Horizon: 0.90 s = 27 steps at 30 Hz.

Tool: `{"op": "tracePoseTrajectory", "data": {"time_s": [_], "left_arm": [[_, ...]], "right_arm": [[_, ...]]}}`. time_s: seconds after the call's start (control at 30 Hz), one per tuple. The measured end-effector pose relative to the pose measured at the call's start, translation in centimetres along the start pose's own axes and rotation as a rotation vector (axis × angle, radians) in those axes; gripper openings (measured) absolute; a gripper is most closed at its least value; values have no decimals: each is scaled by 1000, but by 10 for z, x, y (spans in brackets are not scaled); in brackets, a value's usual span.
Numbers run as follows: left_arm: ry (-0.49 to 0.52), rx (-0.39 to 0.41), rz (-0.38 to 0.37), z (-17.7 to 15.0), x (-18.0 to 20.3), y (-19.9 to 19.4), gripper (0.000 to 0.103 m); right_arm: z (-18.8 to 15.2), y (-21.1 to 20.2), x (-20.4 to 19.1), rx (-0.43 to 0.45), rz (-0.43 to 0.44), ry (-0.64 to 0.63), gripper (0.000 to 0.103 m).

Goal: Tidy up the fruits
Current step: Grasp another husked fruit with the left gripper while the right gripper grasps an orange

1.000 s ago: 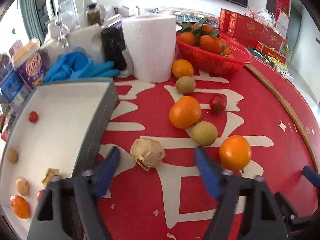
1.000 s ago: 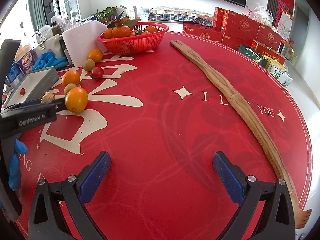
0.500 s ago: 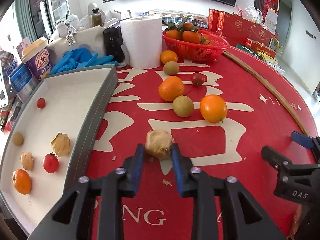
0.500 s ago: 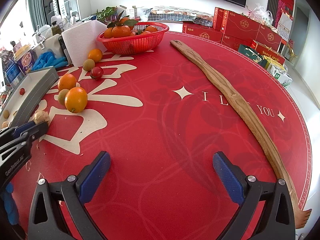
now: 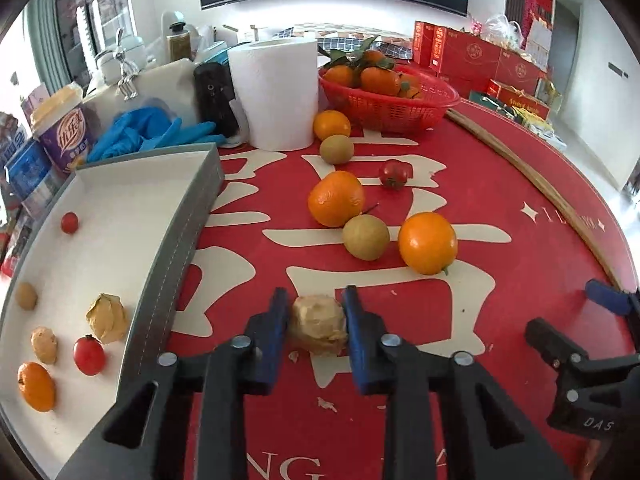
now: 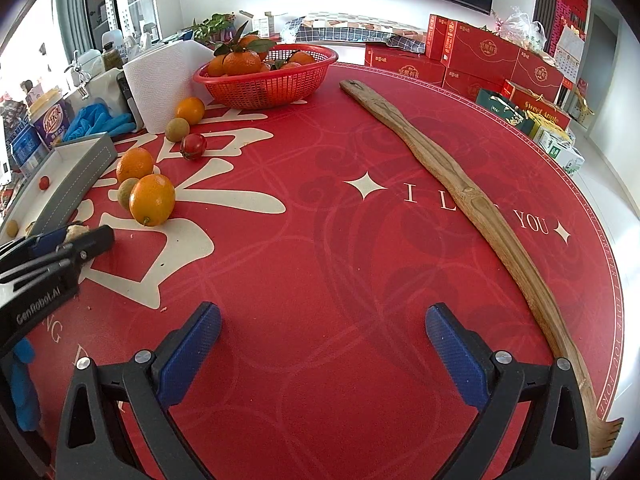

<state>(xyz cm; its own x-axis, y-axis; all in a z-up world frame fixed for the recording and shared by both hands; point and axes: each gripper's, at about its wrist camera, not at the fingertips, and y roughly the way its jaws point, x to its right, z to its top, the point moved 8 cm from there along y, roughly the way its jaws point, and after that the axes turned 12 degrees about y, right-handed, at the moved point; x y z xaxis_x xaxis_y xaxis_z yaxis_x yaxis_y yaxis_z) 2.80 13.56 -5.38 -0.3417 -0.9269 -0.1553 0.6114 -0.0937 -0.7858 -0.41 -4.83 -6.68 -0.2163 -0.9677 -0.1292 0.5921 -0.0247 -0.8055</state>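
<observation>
My left gripper [image 5: 316,316] is shut on a tan papery husk fruit [image 5: 318,324], held just over the red table mat. A grey-walled white tray [image 5: 176,240] lies to its left with several small fruits, among them an orange [image 5: 36,386] and a cherry tomato [image 5: 89,355]. Loose oranges [image 5: 427,242], [image 5: 336,198], a brown round fruit [image 5: 366,237], a kiwi [image 5: 337,149] and a tomato [image 5: 394,174] lie ahead. My right gripper [image 6: 322,342] is open and empty over bare mat; the left gripper [image 6: 72,240] shows at its left.
A red basket [image 5: 394,106] of tangerines stands at the back, also in the right wrist view [image 6: 266,76]. A paper towel roll [image 5: 276,92], blue gloves [image 5: 148,130] and cups stand behind the tray. A long wooden stick [image 6: 464,196] lies along the right side.
My left gripper closed on the husk fruit on the mat and has drawn back with it toward the near edge, beside the tray. The right gripper has not moved.
</observation>
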Motion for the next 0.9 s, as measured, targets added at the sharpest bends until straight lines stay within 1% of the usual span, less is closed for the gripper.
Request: {"op": "tracePoseTrajectory", "data": {"time_s": [0.17,0.3,0.4,0.53,0.73,0.83,0.9], "left_arm": [[-10,8,22,-16,-1,-13,29],[-41,7,14,-34,-7,-24,29],[-55,7,14,-38,-10,-27,29],[-53,6,18,-38,-10,-27,29],[-54,7,18,-38,-10,-27,29],[-57,7,14,-39,-10,-28,29],[-58,8,12,-39,-9,-27,29]], "right_arm": [[0,0,1,1,-3,2,103],[0,0,1,0,-4,3,103],[0,0,-2,-3,4,-10,103],[1,4,-26,-16,47,-72,103],[12,19,-75,-31,126,-180,103],[17,24,-93,-33,167,-195,102],[21,26,-104,-30,189,-197,94]]}}
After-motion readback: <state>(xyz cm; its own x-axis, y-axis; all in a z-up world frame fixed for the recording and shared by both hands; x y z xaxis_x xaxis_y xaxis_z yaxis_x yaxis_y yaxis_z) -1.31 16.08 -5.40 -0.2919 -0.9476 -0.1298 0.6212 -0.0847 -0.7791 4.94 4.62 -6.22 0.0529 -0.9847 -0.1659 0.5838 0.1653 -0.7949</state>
